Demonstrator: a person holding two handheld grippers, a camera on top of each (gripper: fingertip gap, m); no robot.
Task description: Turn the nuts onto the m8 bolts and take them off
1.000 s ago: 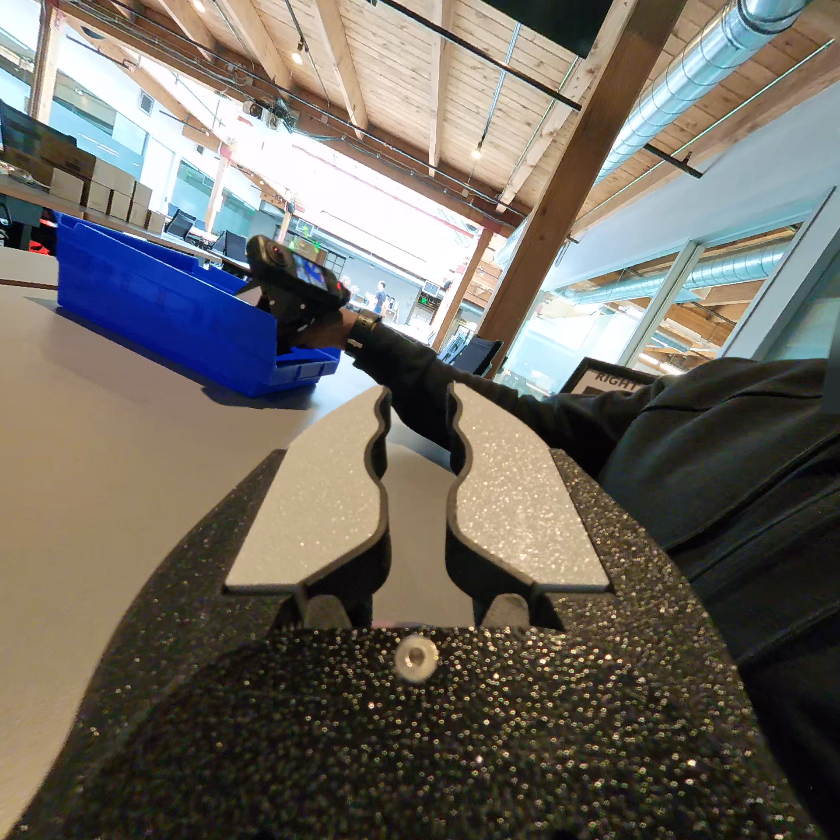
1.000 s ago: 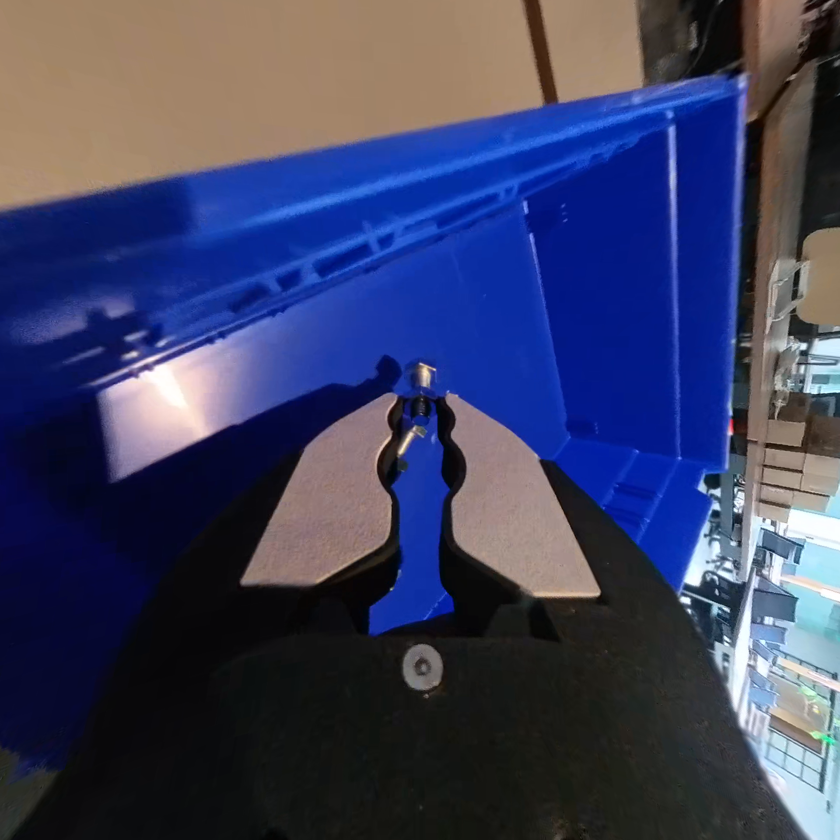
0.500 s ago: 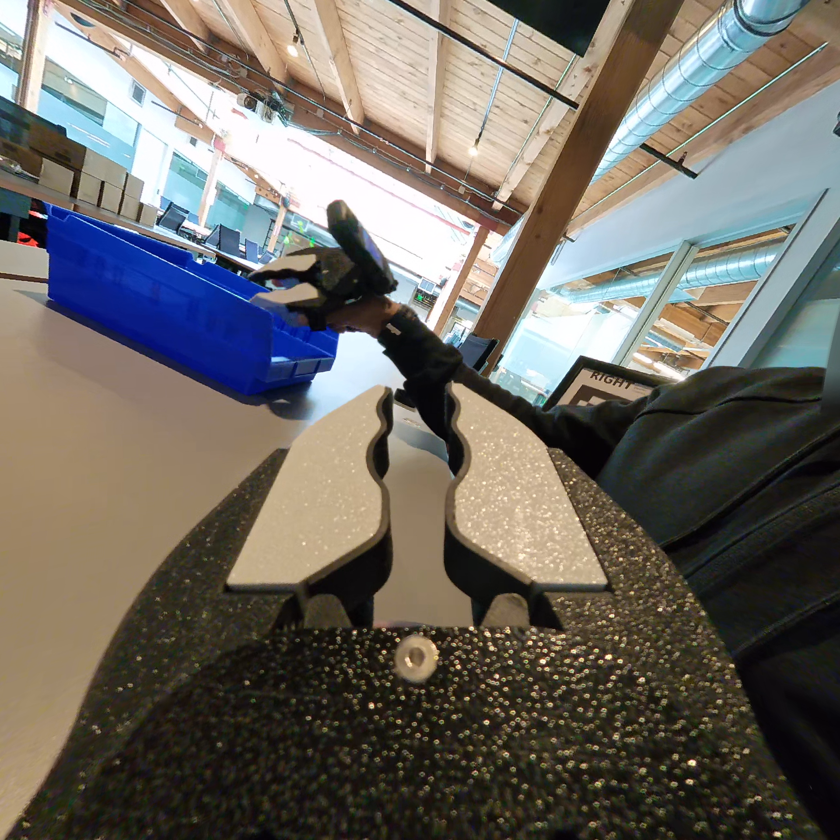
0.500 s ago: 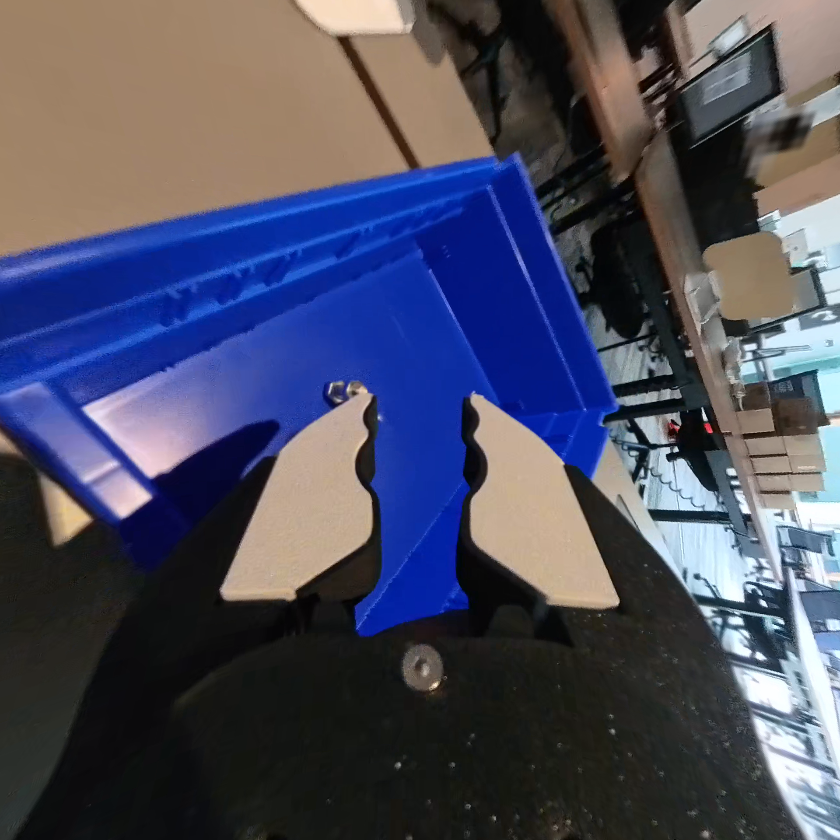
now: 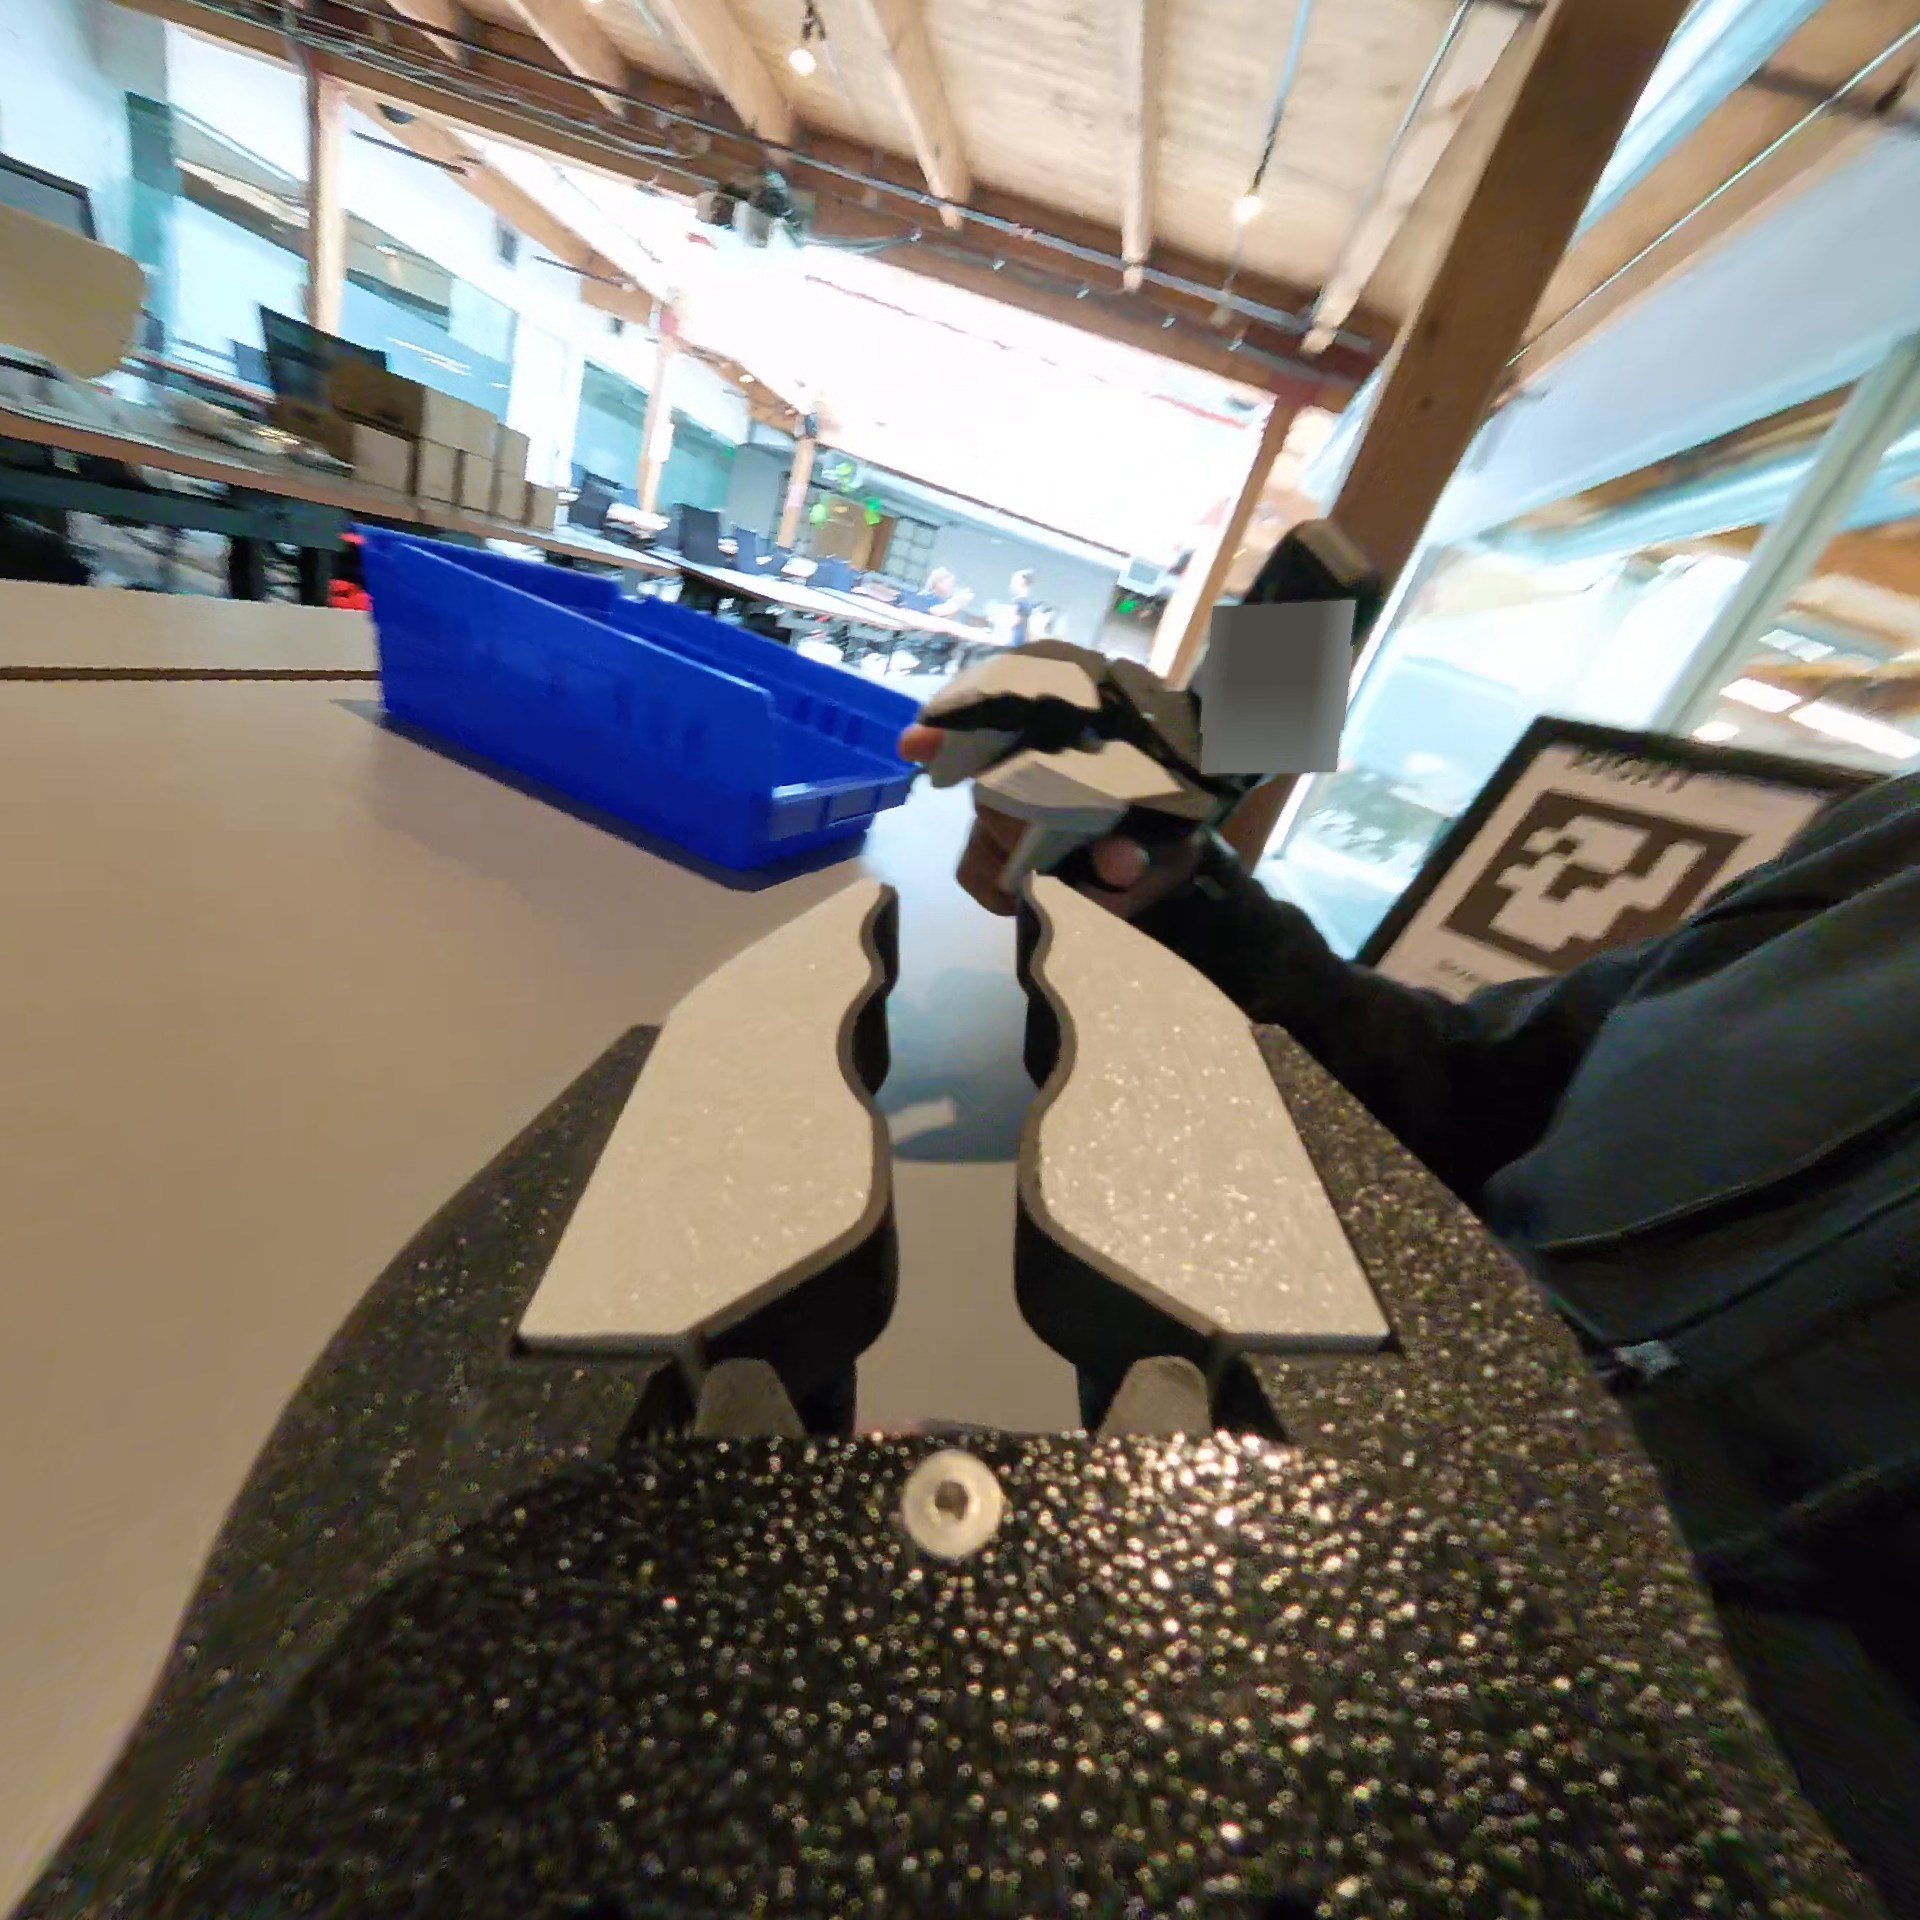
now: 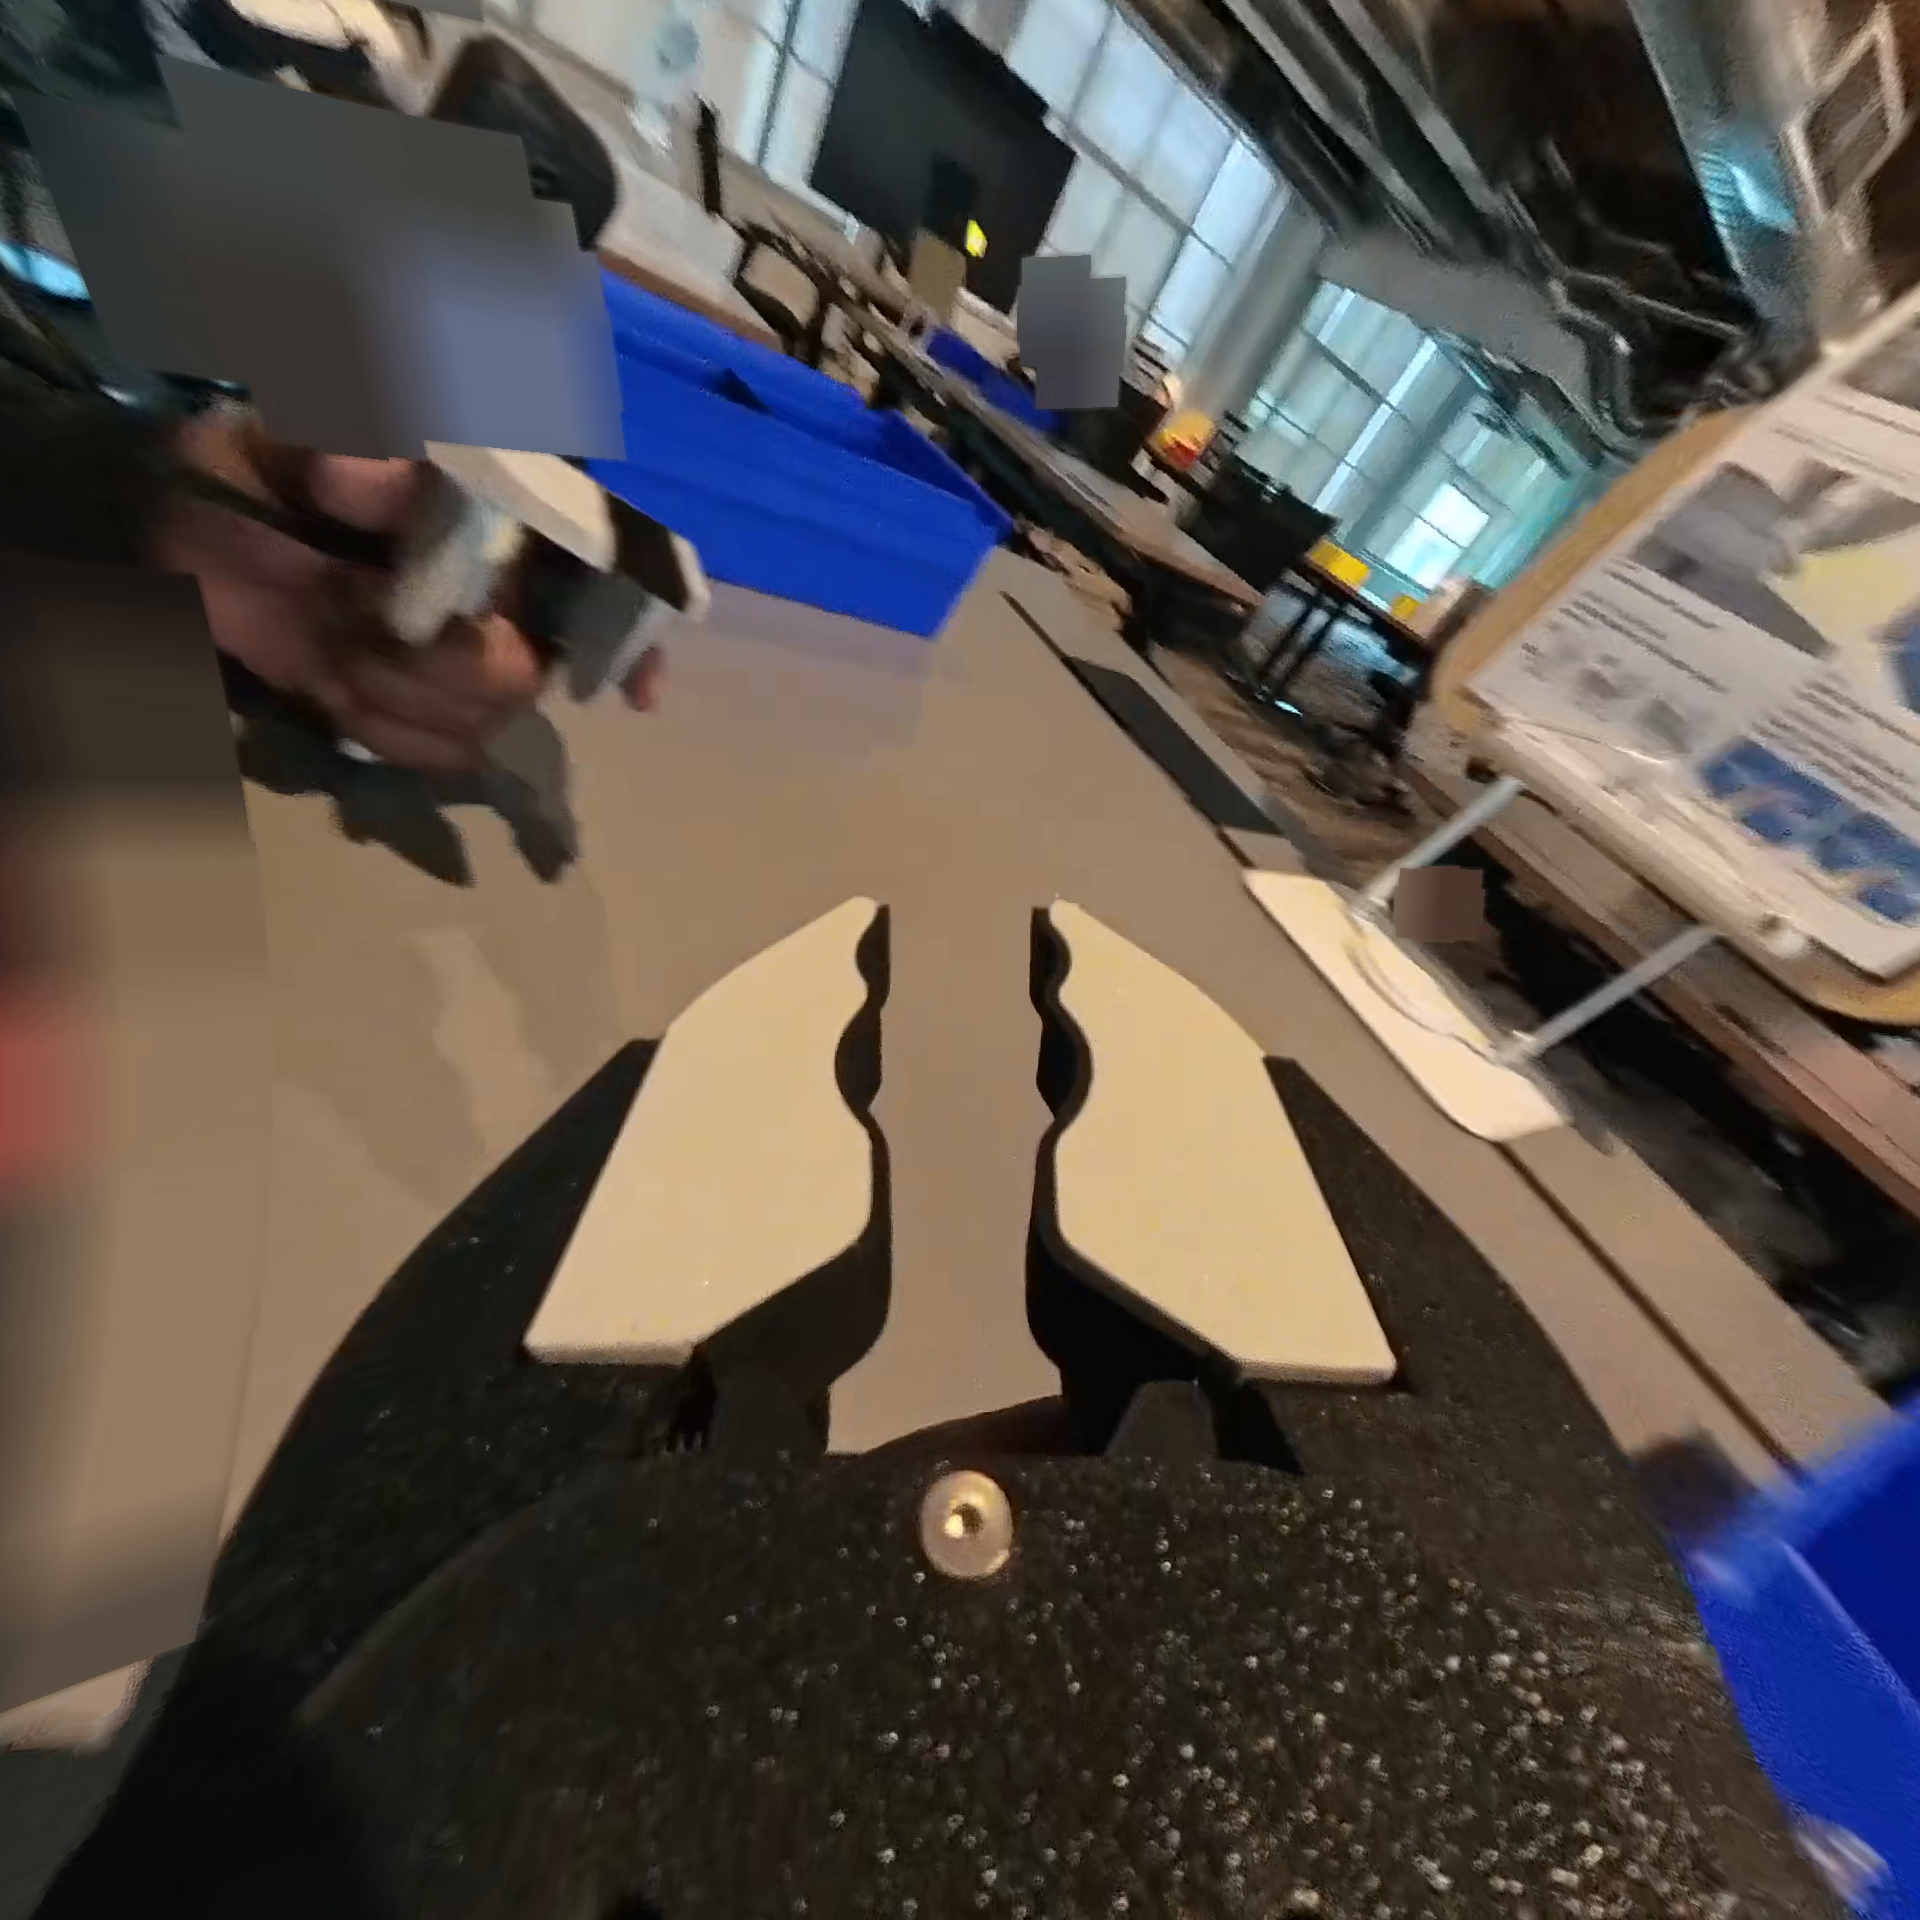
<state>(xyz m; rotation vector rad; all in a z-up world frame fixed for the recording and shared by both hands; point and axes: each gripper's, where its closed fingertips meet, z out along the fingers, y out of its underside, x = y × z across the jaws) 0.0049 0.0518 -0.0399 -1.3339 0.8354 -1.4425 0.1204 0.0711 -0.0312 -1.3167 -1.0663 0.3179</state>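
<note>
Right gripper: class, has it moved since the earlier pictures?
Yes. The right gripper has left the blue bin and now sits beyond its near end.

You can't make out the nuts or M8 bolts from either view. The blue bin (image 5: 623,717) sits on the worktop (image 5: 260,935) ahead and left of your left claw (image 5: 956,894), and its near wall hides the inside.

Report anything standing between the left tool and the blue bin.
Nothing rests on the table between the left tool and the blue bin. The right tool, open, is held just off the bin's near end and could crowd an approach there. No nuts or bolts show.
</note>
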